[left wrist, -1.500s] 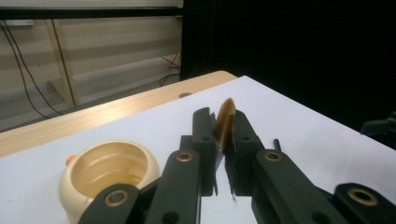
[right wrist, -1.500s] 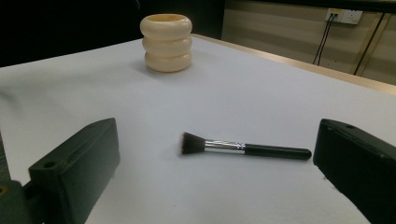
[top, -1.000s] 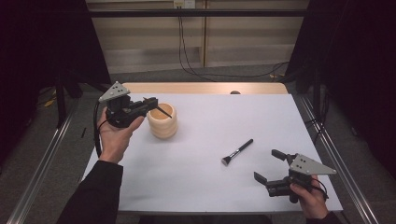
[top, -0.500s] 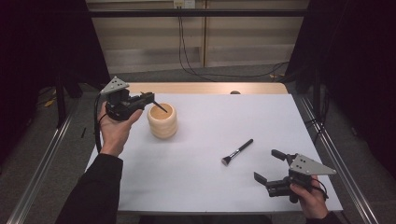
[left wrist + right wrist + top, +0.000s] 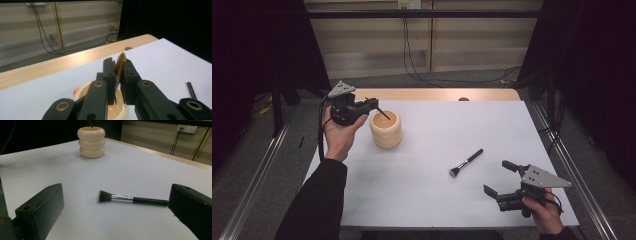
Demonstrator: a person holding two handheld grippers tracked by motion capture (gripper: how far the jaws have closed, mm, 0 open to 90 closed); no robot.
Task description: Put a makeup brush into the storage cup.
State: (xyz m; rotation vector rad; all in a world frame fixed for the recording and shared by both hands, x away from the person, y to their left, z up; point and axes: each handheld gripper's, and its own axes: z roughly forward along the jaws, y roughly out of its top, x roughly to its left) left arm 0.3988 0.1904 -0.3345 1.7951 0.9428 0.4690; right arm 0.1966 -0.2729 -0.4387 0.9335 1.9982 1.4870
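Here, the left claw (image 5: pixel 373 105) sits at the bench's far-left part, clamped tight on a thin dark-handled brush with a tan tuft (image 5: pixel 120 65); in the high view the handle slants down into the mouth of the cream ribbed three-ring holder (image 5: pixel 386 129), which stands just beside and below the claw tips. In the left claw's own view the tuft end pokes up between the two pads, the holder's rim directly underneath. The right claw (image 5: pixel 503 177) rests near the near-right corner of the white bench (image 5: pixel 432 195), spread wide and holding nothing; a black-handled, silver-ferruled makeup brush (image 5: pixel 130 199) lies flat ahead of it, apart from both pads.
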